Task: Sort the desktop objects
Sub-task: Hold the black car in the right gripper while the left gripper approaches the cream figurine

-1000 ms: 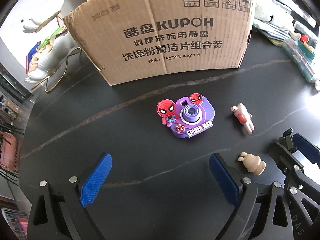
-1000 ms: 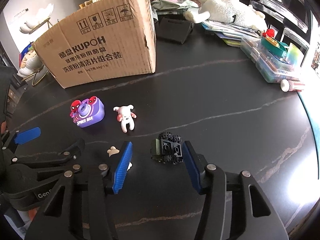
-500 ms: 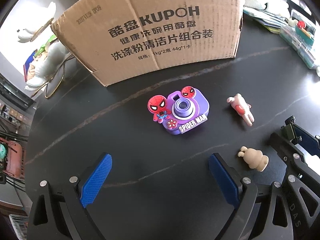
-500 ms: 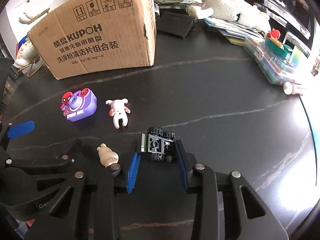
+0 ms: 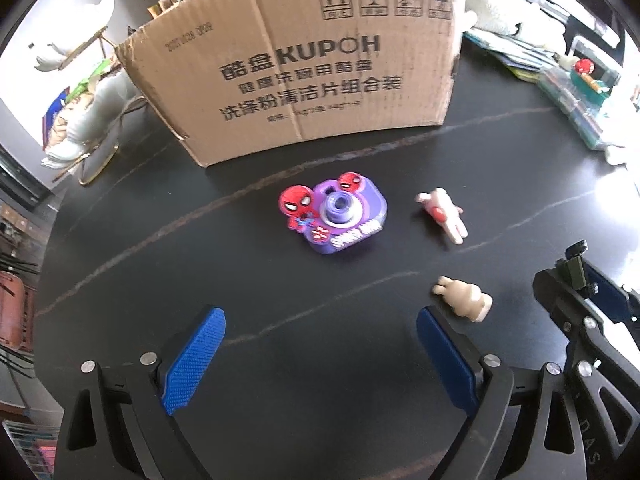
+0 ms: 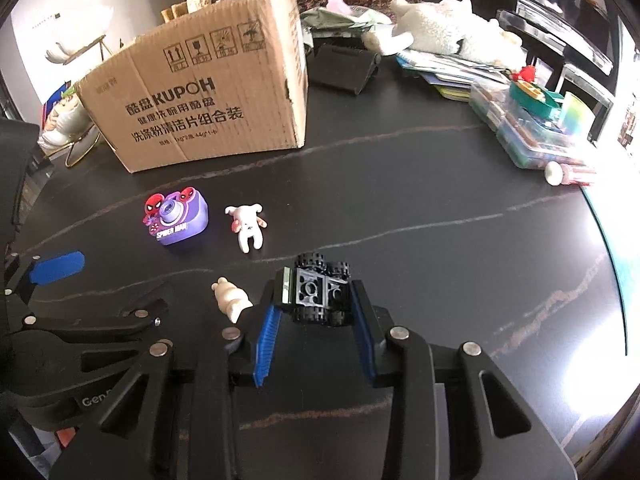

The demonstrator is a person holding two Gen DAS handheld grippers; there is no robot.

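Toy car (image 6: pixel 318 294) clamped within right hand-held gripper (image 6: pixel 316 312).

Left gripper (image 5: pixel 320 340) jaws closing, nothing between, right gripper (image 6: pixel 316 300) clamped

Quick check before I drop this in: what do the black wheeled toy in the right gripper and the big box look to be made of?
Black wheeled toy: looks like hard, slightly glossy plastic building bricks, going by the round studs on its plates; the ribbed tyres may be rubber. The right gripper is clamped on it. Big box: matte brown corrugated cardboard, with printed lettering, creases and a torn edge.
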